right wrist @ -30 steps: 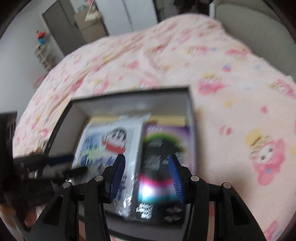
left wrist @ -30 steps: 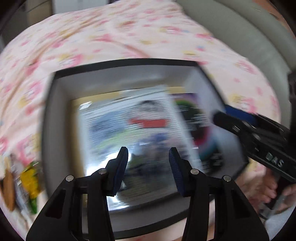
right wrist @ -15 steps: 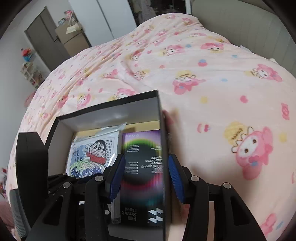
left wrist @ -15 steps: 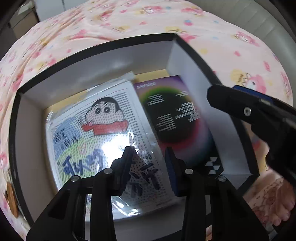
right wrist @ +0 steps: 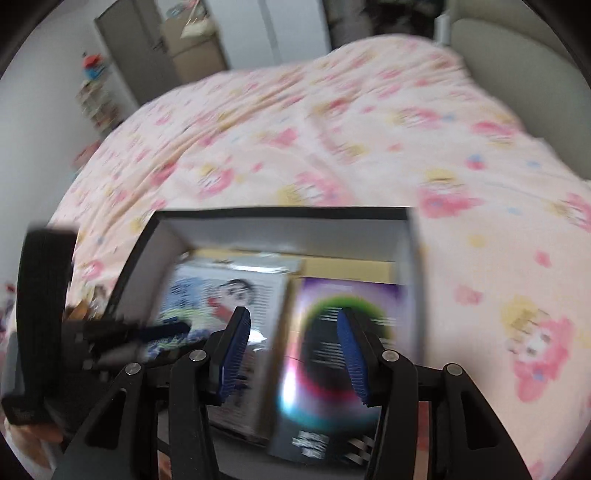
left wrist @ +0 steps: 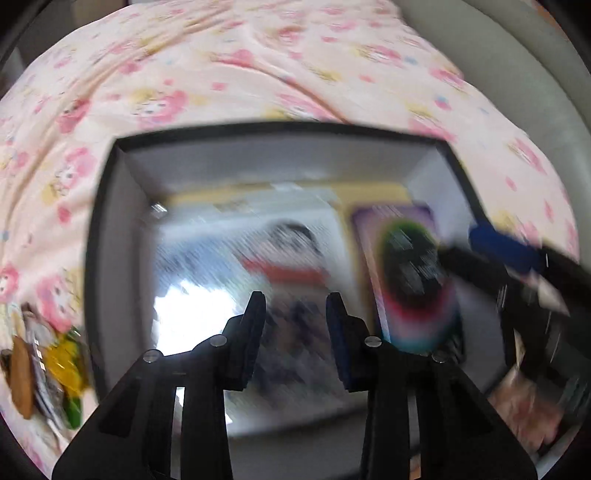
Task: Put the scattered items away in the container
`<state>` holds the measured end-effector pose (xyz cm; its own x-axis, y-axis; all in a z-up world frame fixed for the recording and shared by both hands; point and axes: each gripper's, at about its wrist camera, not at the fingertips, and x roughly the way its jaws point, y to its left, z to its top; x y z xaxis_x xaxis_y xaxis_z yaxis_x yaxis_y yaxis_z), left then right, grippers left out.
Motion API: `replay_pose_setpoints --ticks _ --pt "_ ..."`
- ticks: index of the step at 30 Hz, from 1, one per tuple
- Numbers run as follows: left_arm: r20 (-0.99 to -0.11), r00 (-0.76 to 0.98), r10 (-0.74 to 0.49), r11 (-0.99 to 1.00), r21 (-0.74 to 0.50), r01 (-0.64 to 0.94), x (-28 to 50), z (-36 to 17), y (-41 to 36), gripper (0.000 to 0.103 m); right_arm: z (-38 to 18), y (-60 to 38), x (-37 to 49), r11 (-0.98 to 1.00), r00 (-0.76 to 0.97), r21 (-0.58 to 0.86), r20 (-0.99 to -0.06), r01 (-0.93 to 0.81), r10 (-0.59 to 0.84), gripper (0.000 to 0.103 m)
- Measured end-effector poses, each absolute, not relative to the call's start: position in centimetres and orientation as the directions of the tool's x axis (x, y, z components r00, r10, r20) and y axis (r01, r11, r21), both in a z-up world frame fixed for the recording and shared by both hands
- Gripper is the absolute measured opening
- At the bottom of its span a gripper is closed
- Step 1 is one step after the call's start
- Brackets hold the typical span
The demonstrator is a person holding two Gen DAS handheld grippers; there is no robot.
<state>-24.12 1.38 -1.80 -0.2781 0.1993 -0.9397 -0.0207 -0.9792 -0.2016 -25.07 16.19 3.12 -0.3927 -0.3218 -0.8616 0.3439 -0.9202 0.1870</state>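
A black box with white inner walls (left wrist: 122,206) (right wrist: 295,229) lies on the bed. Inside lie a cartoon-print packet in clear wrap (left wrist: 258,266) (right wrist: 229,291) and a purple booklet with a dark circle (left wrist: 410,266) (right wrist: 340,325). My left gripper (left wrist: 295,306) is open and empty above the packet. My right gripper (right wrist: 291,325) is open and empty above the booklet; it also shows at the right of the left wrist view (left wrist: 517,266). Both views are blurred by motion.
The pink cartoon-print bedspread (right wrist: 332,122) surrounds the box. A few small items, brown, yellow and green (left wrist: 44,369), lie on the bed left of the box. A pale headboard (left wrist: 517,66) and wardrobe doors (right wrist: 280,29) stand beyond.
Both grippers have pulled back up from the box, so it looks smaller and farther. The left gripper's jaws have opened somewhat wider. The box contents have not moved.
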Motion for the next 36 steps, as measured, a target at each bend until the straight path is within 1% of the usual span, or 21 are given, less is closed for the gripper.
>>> replay_pose_setpoints --ticks 3,5,9,12,15,18,20,22,23,25,26,28,31,36 --pt "-0.951 -0.263 0.164 -0.983 -0.179 0.032 -26.6 -3.2 -0.5 0.033 1.0 14.2 -26.7 -0.912 -0.327 0.171 -0.895 0.373 -0.302 0.046" --pt "-0.950 -0.282 0.137 -0.988 -0.153 0.035 -27.2 -3.8 -2.0 0.033 -0.6 13.8 -27.1 -0.903 -0.272 0.203 -0.908 0.379 -0.318 0.046" --pt "-0.948 -0.295 0.123 -0.990 -0.140 0.037 -29.4 -4.3 -2.3 0.033 -2.7 13.8 -27.1 -0.893 -0.194 0.233 -0.926 0.385 -0.325 0.046" --pt "-0.964 -0.248 0.099 -0.992 -0.116 0.056 -30.5 -5.4 -2.7 0.033 -3.8 14.0 -27.0 -0.884 -0.128 0.287 -0.926 0.370 -0.354 0.046" --pt "-0.973 -0.196 0.123 -0.986 -0.142 0.086 -30.7 -6.3 -3.0 0.034 -4.2 14.6 -26.7 -0.855 -0.057 0.378 -0.904 0.355 -0.424 0.046" --pt "-0.967 -0.152 0.205 -0.972 -0.219 0.082 -30.0 -6.5 -3.1 0.033 -4.3 15.4 -26.5 -0.845 -0.027 0.430 -0.887 0.319 -0.461 0.046" --pt "-0.960 -0.200 0.196 -0.979 -0.204 0.020 -29.2 -5.6 -2.3 0.033 -3.0 16.1 -26.3 -0.875 -0.108 0.359 -0.905 0.326 -0.412 0.046" --pt "-0.937 -0.227 0.265 -0.963 -0.268 -0.020 -28.6 -4.6 -1.7 0.033 -0.1 16.8 -25.7 -0.920 -0.298 0.174 -0.911 0.352 -0.287 0.046" --pt "-0.918 -0.248 0.309 -0.950 -0.308 -0.044 -28.4 -3.9 -1.2 0.033 1.0 17.1 -25.3 -0.929 -0.369 0.108 -0.897 0.354 -0.245 0.046" --pt "-0.899 -0.283 0.334 -0.942 -0.325 -0.082 -28.1 -2.9 0.1 0.033 3.0 17.7 -24.6 -0.940 -0.489 -0.002 -0.854 0.342 -0.176 0.046" --pt "-0.890 -0.301 0.342 -0.940 -0.326 -0.103 -28.2 -2.5 1.0 0.033 3.6 18.3 -24.5 -0.945 -0.521 -0.025 -0.839 0.327 -0.158 0.046" --pt "-0.880 -0.308 0.362 -0.932 -0.336 -0.136 -29.0 -2.5 2.7 0.033 3.7 19.4 -25.2 -0.956 -0.518 -0.002 -0.841 0.294 -0.158 0.046" --pt "-0.881 -0.292 0.372 -0.928 -0.343 -0.147 -31.3 -3.8 4.7 0.033 2.5 21.5 -26.7 -0.967 -0.450 0.089 -0.872 0.237 -0.191 0.046" --pt "-0.912 -0.236 0.336 -0.941 -0.310 -0.138 -32.5 -5.9 7.0 0.033 1.9 21.9 -28.0 -0.974 -0.434 0.115 -0.881 0.194 -0.190 0.046"
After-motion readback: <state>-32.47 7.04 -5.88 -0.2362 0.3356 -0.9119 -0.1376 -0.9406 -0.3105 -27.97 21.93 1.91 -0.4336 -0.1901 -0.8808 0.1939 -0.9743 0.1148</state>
